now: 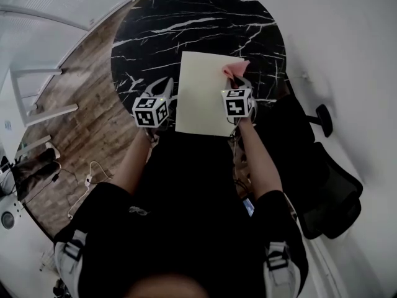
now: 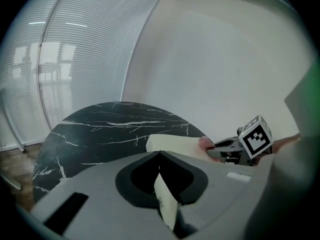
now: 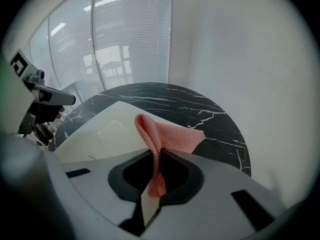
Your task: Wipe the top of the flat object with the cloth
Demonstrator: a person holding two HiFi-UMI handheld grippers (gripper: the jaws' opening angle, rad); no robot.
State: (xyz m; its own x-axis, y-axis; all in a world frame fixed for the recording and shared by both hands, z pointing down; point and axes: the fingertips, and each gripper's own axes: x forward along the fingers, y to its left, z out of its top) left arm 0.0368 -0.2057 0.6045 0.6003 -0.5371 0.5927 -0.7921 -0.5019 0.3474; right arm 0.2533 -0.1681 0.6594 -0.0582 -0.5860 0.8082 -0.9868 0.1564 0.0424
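Observation:
A cream flat board (image 1: 201,95) lies on the round black marble table (image 1: 186,23). My right gripper (image 1: 239,81) is shut on a pink cloth (image 1: 236,70), which rests at the board's far right edge. In the right gripper view the cloth (image 3: 170,136) stands folded up out of the shut jaws (image 3: 155,156), over the board (image 3: 105,129). My left gripper (image 1: 164,90) sits just off the board's left edge, over the table. Its jaws (image 2: 160,159) look shut with nothing held. From there the board (image 2: 172,144) and the cloth (image 2: 205,143) show ahead to the right.
A black office chair (image 1: 322,185) stands close on the right of the table. Wooden floor (image 1: 80,104) with cables (image 1: 87,182) and a white frame (image 1: 37,98) lies to the left. A white wall and window blinds (image 2: 75,59) are beyond the table.

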